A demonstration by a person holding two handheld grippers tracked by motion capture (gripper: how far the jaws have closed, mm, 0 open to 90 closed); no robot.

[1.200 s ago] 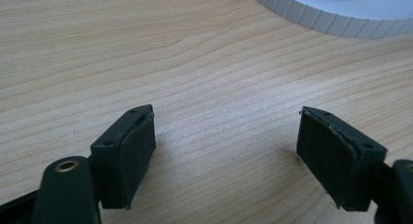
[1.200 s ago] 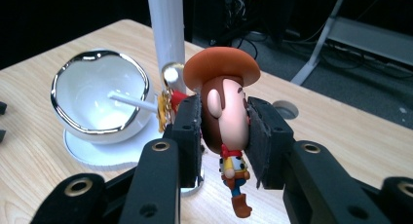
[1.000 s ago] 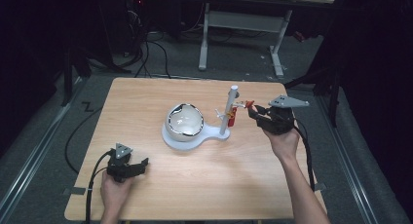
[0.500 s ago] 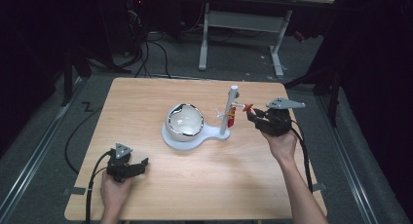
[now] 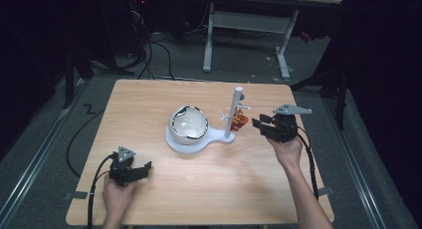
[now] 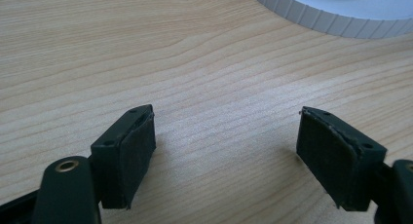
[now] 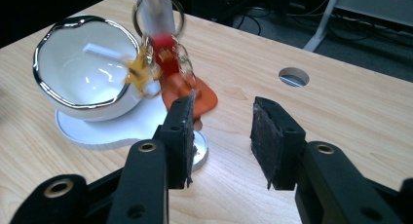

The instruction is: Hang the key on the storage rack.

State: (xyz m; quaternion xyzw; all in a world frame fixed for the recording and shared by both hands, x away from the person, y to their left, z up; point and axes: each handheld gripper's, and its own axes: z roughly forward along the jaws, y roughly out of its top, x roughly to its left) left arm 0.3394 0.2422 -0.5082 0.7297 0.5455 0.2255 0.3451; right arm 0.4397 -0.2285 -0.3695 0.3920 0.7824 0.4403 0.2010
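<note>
My left jaw pad hides the lower part of the orange keychain (image 7: 194,95), which hangs blurred from a ring on the white stand's post (image 7: 155,9). My right gripper (image 7: 221,136) sits level just beside it, jaws just opening, nothing between them. My left gripper (image 6: 229,156) rests wide open, empty, near the table's (image 5: 149,99) front edge. The white bowl (image 7: 85,68) holds only a thin white peg.

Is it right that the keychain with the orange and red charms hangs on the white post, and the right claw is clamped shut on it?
Not quite. The keychain hangs on the white post, but the right claw is open, nothing between its jaws, which have just been opening. The right gripper view shows it.
</note>
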